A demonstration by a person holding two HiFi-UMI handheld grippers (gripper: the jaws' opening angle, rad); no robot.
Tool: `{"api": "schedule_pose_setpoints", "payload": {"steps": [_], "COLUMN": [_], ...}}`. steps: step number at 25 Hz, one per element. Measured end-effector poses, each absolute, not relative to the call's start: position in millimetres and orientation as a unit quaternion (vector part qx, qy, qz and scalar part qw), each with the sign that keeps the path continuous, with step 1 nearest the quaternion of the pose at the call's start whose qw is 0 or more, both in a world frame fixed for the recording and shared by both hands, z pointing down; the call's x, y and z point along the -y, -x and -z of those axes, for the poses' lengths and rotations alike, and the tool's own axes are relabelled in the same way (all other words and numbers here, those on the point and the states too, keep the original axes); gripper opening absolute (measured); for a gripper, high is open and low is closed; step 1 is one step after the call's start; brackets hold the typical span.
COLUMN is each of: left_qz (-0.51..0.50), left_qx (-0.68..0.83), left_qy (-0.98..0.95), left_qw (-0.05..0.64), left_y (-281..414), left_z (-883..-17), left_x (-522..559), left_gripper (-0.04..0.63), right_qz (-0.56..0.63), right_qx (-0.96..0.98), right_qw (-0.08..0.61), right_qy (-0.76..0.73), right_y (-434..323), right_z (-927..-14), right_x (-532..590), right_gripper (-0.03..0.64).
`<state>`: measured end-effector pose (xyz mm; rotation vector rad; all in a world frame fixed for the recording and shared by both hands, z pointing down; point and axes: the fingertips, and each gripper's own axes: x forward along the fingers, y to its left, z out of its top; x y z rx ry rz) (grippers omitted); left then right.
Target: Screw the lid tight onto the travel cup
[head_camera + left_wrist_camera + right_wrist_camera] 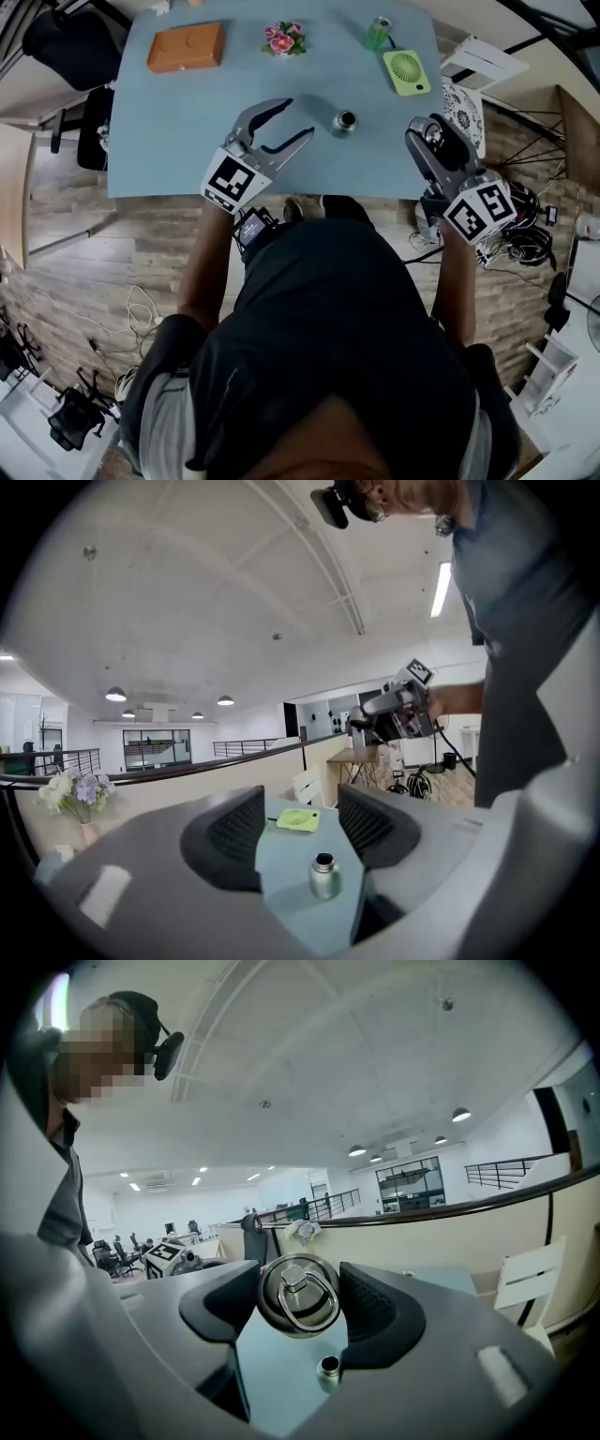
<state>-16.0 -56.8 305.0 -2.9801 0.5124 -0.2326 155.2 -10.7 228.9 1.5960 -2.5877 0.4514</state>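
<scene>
presently: right gripper (300, 1307) clamps the lid (298, 1290), left gripper (300, 834) gapes empty; unbraced, the travel cup (345, 120) could tip or spin during threading.

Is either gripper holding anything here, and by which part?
The right gripper holds the lid by its rim, with the pads on opposite sides. The left gripper is open and empty; the cup stands untouched ahead of it.

- Person (328, 319): black top across the chest, grey short sleeves at the shoulders, black headset (342, 499).
- Left gripper (300, 117) and right gripper (431, 131): smooth grey curved shells with black ribbed pads (234, 832).
- Each has a black-and-white square-marker cube (232, 180).
</scene>
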Motion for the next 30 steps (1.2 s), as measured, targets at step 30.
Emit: {"api": "schedule_pose_setpoints", "payload": {"steps": [30], "left_qz": [0.177], "left_qx": [-0.115], "left_qy": [0.977], "left_qw": [-0.034], "left_y": [-86], "left_z": [-504], "left_x": [83], "left_gripper": [0.4], "right_qz": [-0.194], "right_qx": [0.879], "right_qw": [0.167], "right_qy": [-0.403], "right_y": [-116], "right_z": [-395], "right_x": [95], "right_gripper": [0.267]}}
